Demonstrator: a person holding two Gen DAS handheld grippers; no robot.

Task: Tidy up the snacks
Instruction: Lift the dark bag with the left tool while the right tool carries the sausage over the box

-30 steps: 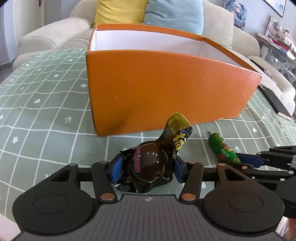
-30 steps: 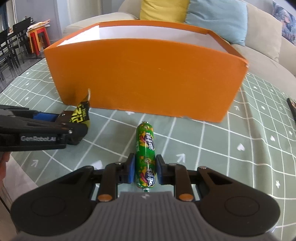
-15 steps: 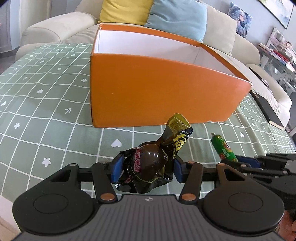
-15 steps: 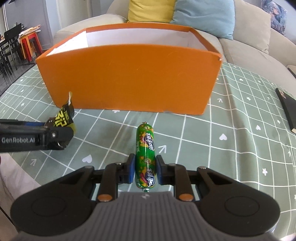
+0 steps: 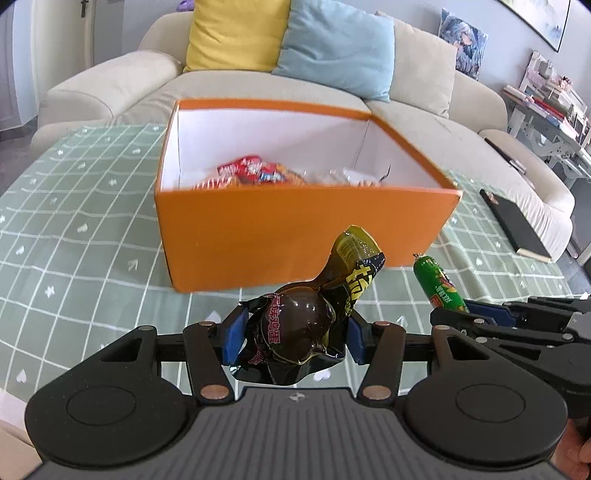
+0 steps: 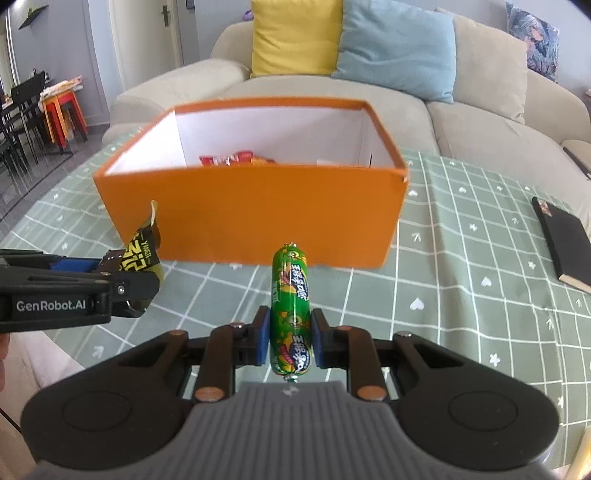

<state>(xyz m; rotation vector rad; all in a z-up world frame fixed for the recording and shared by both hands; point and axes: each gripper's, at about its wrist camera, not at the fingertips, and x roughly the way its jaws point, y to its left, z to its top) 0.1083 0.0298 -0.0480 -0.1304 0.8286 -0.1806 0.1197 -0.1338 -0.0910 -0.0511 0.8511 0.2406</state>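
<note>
Before the open orange cardboard box (image 5: 295,229) (snack packets inside), the left gripper (image 5: 293,336) clamps a dark glossy packet (image 5: 295,328); the right gripper (image 6: 288,338) clamps a green foil sausage stick (image 6: 290,314).

One orange box (image 5: 303,229), one green sausage (image 6: 291,310), one dark packet (image 5: 306,325), two cushions (image 5: 236,35).

Box (image 5: 295,229) sits on the table (image 5: 74,229), sofa (image 5: 424,122) behind it — snack packets (image 5: 255,171) inside. Before the box: egg pouch (image 5: 299,328) left, sausage stick (image 6: 291,314) right — notebook (image 6: 565,243) far right on the table.
</note>
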